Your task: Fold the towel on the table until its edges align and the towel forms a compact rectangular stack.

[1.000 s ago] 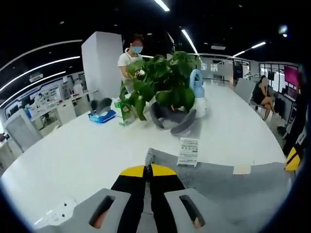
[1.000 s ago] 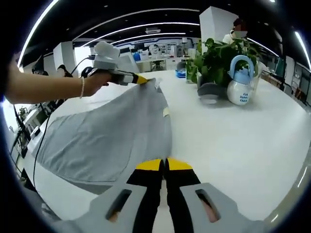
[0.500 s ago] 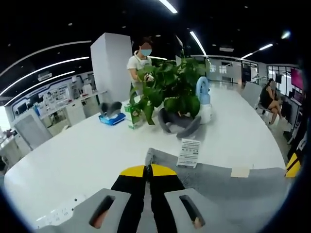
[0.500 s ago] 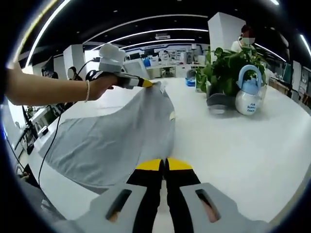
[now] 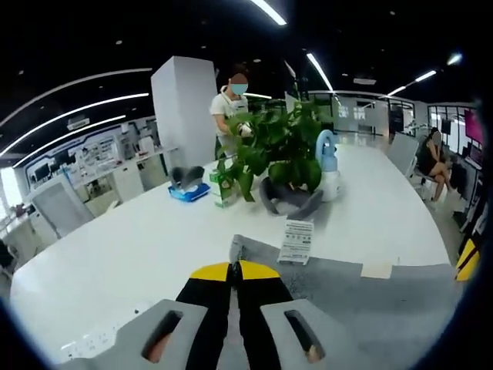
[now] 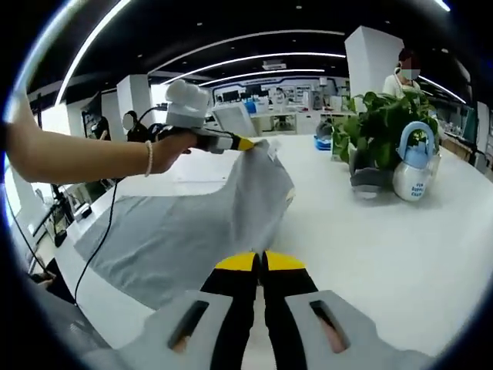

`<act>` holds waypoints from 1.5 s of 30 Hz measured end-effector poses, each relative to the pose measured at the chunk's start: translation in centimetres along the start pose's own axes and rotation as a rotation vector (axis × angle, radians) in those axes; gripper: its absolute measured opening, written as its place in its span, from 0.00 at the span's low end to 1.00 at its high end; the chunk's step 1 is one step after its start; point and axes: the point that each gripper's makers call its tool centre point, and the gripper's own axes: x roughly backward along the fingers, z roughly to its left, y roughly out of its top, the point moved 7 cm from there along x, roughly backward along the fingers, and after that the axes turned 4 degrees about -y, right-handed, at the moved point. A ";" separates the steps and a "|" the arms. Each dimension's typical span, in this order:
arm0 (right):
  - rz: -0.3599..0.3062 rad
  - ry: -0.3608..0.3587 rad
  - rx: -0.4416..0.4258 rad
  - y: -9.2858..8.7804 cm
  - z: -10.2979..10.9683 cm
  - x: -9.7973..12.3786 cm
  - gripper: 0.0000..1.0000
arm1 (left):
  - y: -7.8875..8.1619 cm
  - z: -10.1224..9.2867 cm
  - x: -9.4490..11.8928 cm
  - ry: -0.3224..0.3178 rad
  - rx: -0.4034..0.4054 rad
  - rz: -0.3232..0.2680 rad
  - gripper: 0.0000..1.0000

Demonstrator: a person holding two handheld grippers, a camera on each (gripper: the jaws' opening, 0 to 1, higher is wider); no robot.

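Broadly, a white tabletop (image 6: 385,247) spreads across both views, and the grey towel (image 6: 192,231) is lifted partly off it — one corner raised high, the rest draped down to the surface on the left of the right gripper view. In the left gripper view the towel (image 5: 362,297) stretches away to the right with a white care label (image 5: 297,241) hanging on it. A leafy potted plant (image 5: 273,150) stands further back on the tabletop, a pale blue watering can (image 5: 330,162) just beside it, and a person in a mask stands behind them. The left hand-held gripper (image 6: 245,143), gripped by a hand (image 6: 166,145), has its yellow tips pinched on the raised corner. The right hand-held gripper (image 6: 261,260) — jaws pressed together — clamps the near towel edge.
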 end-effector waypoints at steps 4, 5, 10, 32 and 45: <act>-0.011 0.010 0.034 0.7 1.4 -0.1 0.00 | -0.2 1.0 1.2 0.008 0.042 -0.023 0.02; -0.011 0.014 0.034 0.9 1.6 -0.1 0.00 | -0.3 1.1 1.5 0.009 0.047 -0.028 0.02; -0.022 0.033 0.054 1.6 3.6 0.0 0.00 | -0.1 1.6 2.8 0.010 0.042 -0.037 0.02; -0.017 0.145 0.115 1.9 12.1 0.1 0.00 | -2.3 4.8 8.8 0.059 0.113 -0.080 0.02; -0.003 0.200 0.137 2.1 17.1 -0.2 0.00 | -3.9 6.4 11.9 0.066 0.120 -0.090 0.02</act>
